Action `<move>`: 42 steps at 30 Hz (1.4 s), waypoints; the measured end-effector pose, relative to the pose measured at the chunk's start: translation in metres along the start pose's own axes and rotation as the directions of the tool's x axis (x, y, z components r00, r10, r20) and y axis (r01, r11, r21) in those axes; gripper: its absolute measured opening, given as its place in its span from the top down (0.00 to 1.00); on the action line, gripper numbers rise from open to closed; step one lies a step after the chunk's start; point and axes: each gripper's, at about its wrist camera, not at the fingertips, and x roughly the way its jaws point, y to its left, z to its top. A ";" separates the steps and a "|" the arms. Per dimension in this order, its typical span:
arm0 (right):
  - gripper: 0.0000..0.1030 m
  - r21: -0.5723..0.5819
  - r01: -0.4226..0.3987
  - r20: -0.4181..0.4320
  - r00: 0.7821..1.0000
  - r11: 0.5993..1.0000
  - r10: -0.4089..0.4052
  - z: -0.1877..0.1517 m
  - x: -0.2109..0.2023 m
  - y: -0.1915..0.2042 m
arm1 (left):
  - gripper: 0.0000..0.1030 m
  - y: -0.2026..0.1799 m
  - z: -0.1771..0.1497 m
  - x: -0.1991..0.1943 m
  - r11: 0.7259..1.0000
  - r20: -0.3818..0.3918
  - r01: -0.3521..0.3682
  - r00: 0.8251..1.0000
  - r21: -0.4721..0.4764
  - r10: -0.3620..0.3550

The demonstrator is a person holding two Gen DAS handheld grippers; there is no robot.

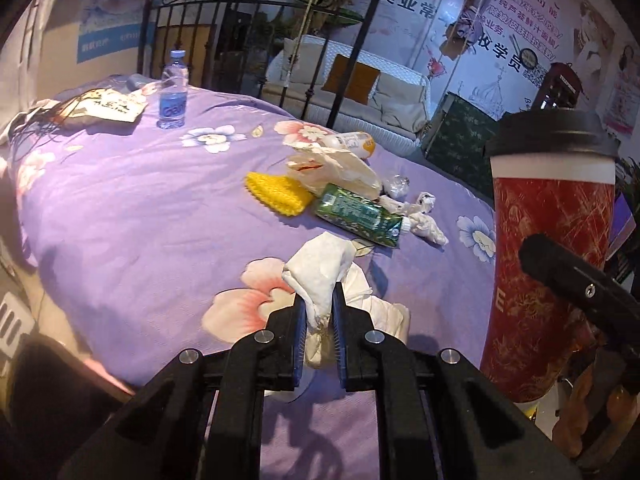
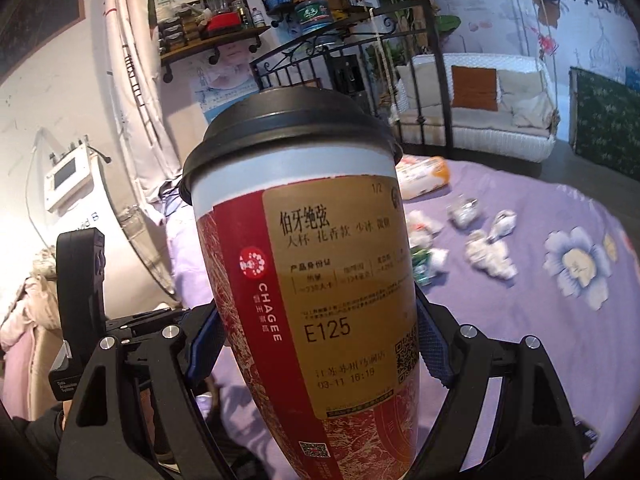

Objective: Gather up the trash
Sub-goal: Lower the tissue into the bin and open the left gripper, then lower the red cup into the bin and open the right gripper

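On the bed (image 1: pixel 120 216), two pieces are in hand: the left gripper (image 1: pixel 319 308) pinches a tissue (image 1: pixel 320 268), the right gripper (image 2: pixel 320 332) clamps a cup (image 2: pixel 304 280). Left to collect, at twelve o'clock of the tissue: pouch (image 1: pixel 360 216), yellow net (image 1: pixel 276 196), wrapper (image 1: pixel 340 168), wads (image 1: pixel 424 220). I judge it barely half done.

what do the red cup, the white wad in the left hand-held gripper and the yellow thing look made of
Red cup: likely coated paper, faint sheen, stuck-on printed label, matte black plastic-looking lid. White wad in the left hand-held gripper: soft tissue or napkin, crumpled into creases. Yellow thing: bumpy netted texture, perhaps foam mesh or knit; unclear.
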 end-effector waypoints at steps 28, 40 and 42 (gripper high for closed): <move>0.22 -0.093 -0.180 -0.134 0.977 0.979 0.167 -0.052 0.048 0.095 | 0.88 0.189 -0.129 -0.023 0.847 -0.424 -0.469 0.839 -0.250 0.340; 0.22 -0.068 -0.231 -0.182 0.959 0.970 0.216 -0.054 0.062 0.098 | 0.31 0.194 -0.134 -0.019 0.829 -0.434 -0.481 0.836 -0.286 0.335; 0.22 -0.065 -0.266 -0.201 0.948 0.962 0.248 -0.054 0.068 0.104 | 0.30 0.193 -0.129 -0.031 0.813 -0.386 -0.493 0.846 -0.310 0.367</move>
